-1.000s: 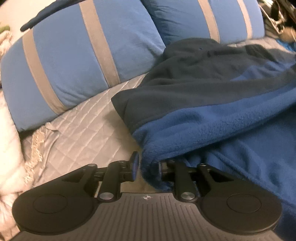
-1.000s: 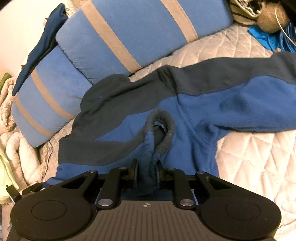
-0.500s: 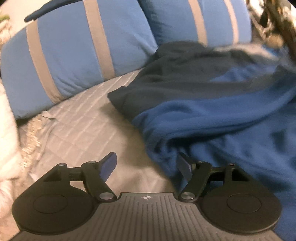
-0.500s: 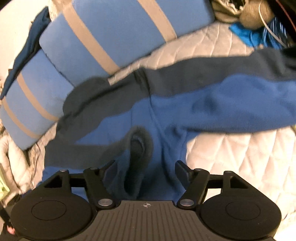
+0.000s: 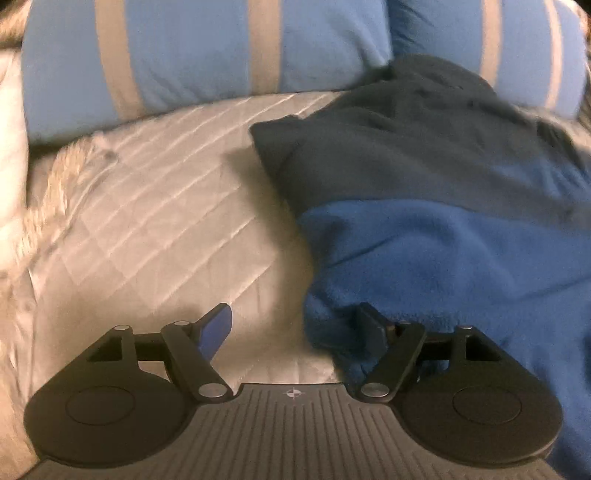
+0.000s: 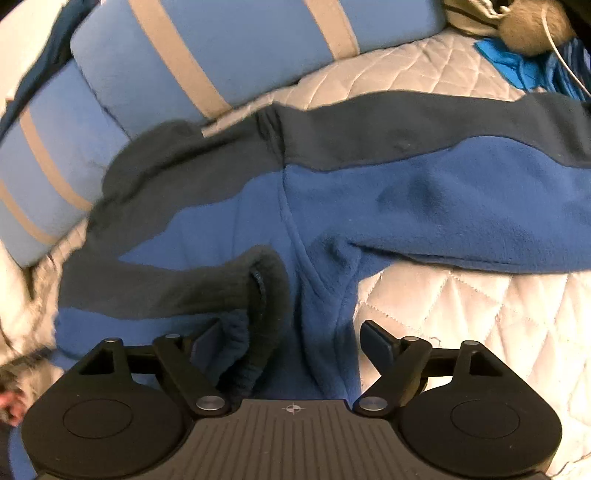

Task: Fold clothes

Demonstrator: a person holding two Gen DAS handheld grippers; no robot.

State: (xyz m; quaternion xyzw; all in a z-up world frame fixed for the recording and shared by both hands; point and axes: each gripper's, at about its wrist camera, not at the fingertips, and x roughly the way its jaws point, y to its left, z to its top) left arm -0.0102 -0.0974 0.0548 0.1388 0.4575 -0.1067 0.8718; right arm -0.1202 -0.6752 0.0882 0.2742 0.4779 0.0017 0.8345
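Left wrist view looks down on a blue and dark grey fleece jacket (image 5: 424, 206) spread over a pale quilted bedspread (image 5: 155, 221). The left gripper (image 5: 295, 325) has its jaws wide apart; they have just been opening, and nothing is pinched between them. Its left finger stands over bare quilt, while the right finger rests against the blue edge of the jacket without pressing it. Two blue pillows with tan stripes (image 5: 207, 51) lie along the far edge of the bed, and the dark grey part of the jacket reaches up to the pillow on the right.

Right wrist view shows the same jacket (image 6: 443, 206) from the other side, one sleeve stretched toward the right edge of the bed over the white quilt (image 6: 480, 314). The right gripper (image 6: 291, 339) is also spread wide, its jaws having just been opening. A dark ribbed cuff (image 6: 266, 295) lies loose in the gap, nearer the left finger, and neither pad squeezes it. The striped pillows (image 6: 229, 48) sit at the far left corner, touching the jacket's grey shoulder. At the far right corner lie a bright blue cloth (image 6: 513, 62) and a tan fuzzy lump (image 6: 532, 26); what the lump is cannot be told.
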